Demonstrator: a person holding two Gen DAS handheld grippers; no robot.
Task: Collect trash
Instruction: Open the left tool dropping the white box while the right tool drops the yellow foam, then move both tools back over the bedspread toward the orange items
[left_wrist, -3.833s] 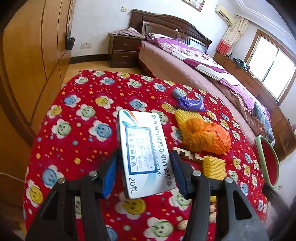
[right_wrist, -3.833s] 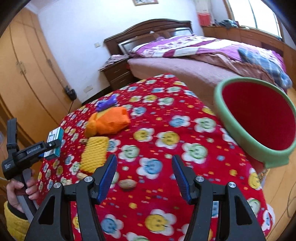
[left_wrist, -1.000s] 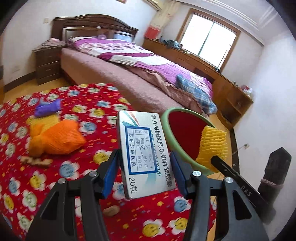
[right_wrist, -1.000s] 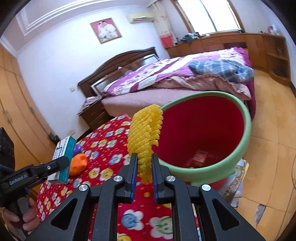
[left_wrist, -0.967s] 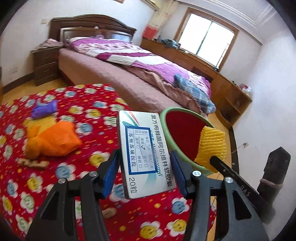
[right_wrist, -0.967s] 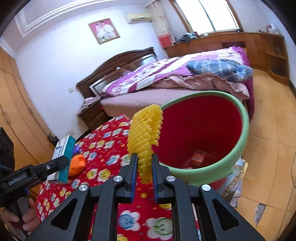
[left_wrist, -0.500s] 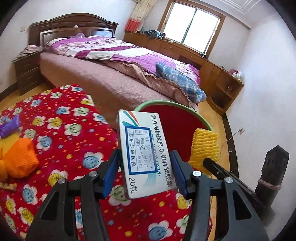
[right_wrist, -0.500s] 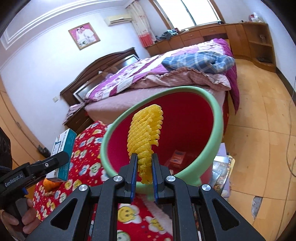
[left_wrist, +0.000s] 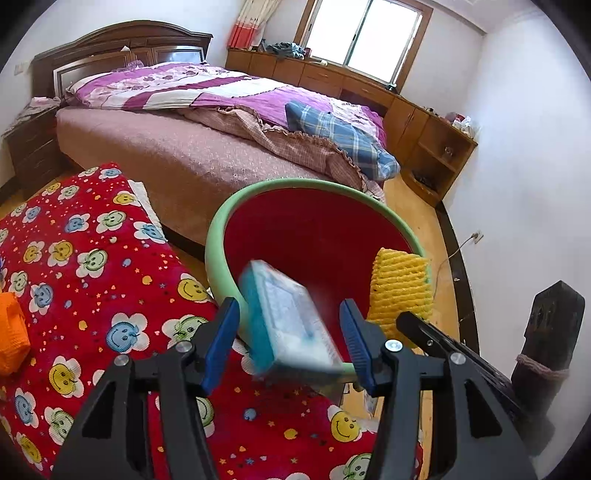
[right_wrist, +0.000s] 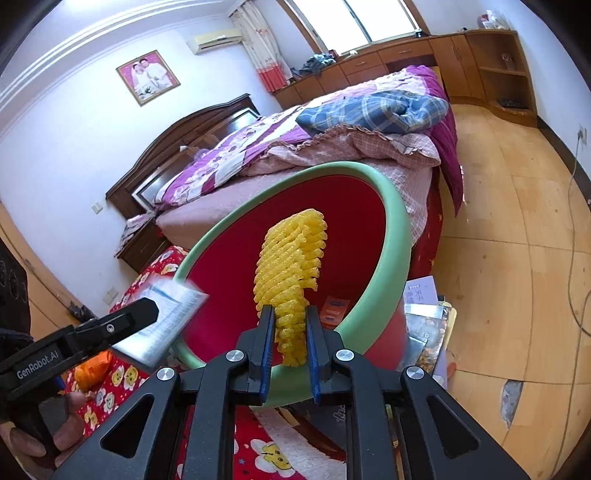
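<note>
Both tilted down over the red flowered surface (left_wrist: 92, 280), the left gripper (left_wrist: 290, 341) stands open around a blurred, tilted medicine box (left_wrist: 288, 321), the right gripper's (right_wrist: 287, 349) opening jaws flank ribbed yellow foam netting (right_wrist: 291, 273), above the green-rimmed red bin (left_wrist: 221, 236).

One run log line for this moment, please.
left gripper: open, box loose | right gripper: opening, foam net between fingers | target: bin

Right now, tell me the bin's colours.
Bin: red inside, pale green rim. Clearest in the left wrist view.

Left gripper (left_wrist: 290, 334) points downward with jaws apart; right gripper (right_wrist: 288, 354) jaws are opening, foam net between them.
</note>
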